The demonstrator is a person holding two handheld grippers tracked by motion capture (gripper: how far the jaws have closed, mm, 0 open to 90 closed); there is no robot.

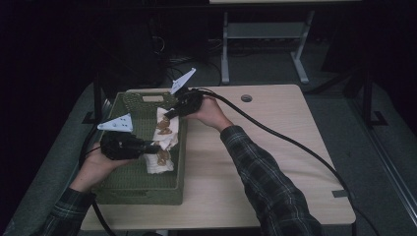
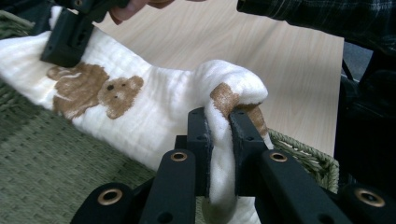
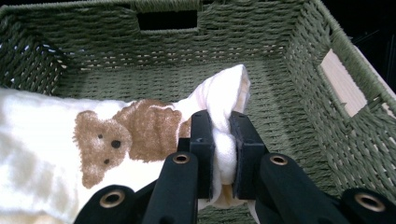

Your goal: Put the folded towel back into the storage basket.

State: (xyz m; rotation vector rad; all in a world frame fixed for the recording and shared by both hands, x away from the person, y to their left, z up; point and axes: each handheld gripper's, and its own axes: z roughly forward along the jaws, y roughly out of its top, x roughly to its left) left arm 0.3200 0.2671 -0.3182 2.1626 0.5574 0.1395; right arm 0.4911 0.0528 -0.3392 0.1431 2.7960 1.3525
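the left hand-held gripper [image 1: 153,146] reaches in over the left wall of the green woven rectangular basket [image 1: 129,189] and pinches a fold of the white muslin cloth printed with brown bears [image 1: 161,139], jaws narrow on the fabric. the cloth hangs stretched inside the basket, along its right wall. the right hand-held gripper [image 1: 169,114], over the basket's far right corner, clamps the cloth's other end. the basket sits on the left part of the pale wooden desk [image 1: 275,147].
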